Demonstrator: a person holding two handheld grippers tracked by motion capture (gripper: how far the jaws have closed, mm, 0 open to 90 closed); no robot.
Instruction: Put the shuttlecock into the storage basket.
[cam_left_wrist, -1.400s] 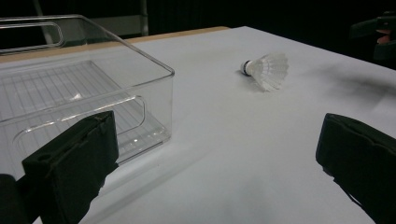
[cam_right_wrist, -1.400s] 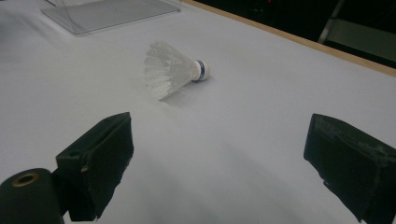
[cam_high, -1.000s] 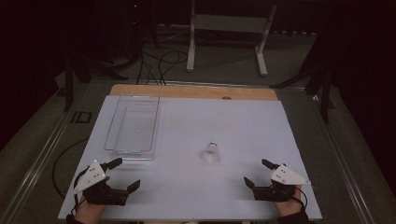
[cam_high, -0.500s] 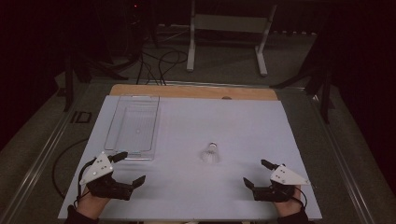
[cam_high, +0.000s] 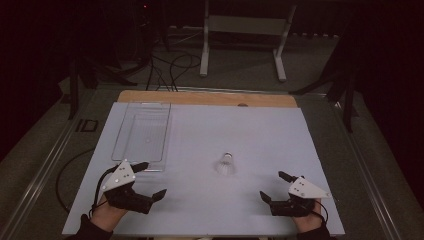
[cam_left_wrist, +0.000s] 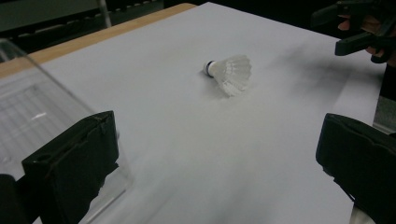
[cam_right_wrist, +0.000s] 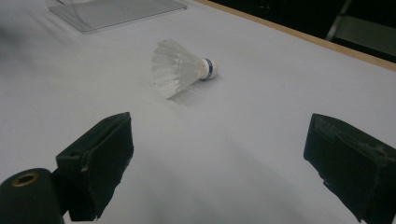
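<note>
A person's two hands reach in over the near edge of a white tabletop (cam_high: 200, 130), each gripping a hand-held gripper. The left hand-held gripper (cam_high: 150, 179) sits near the near left corner, angled toward the middle of the tabletop, its two black jaws spread wide with nothing between them. A grey three-cornered plate tops it, and the left hand (cam_high: 107, 215) wraps its black body from below. The right hand-held gripper (cam_high: 274, 186) lies near the near right corner, angled inward, jaws likewise wide apart and empty, held by the right hand (cam_high: 306, 222).

A white shuttlecock (cam_high: 226, 164) lies on its side between the two, a little nearer the near edge than the far one, touching neither. Its skirt is pale and feathery, flaring from a small rounded cork ringed with a dark blue band. A clear, rectangular plastic tray (cam_high: 143, 131) with low walls rests along the left side of the tabletop, its near end just beside the left jaws. A wooden strip runs along the far edge.
</note>
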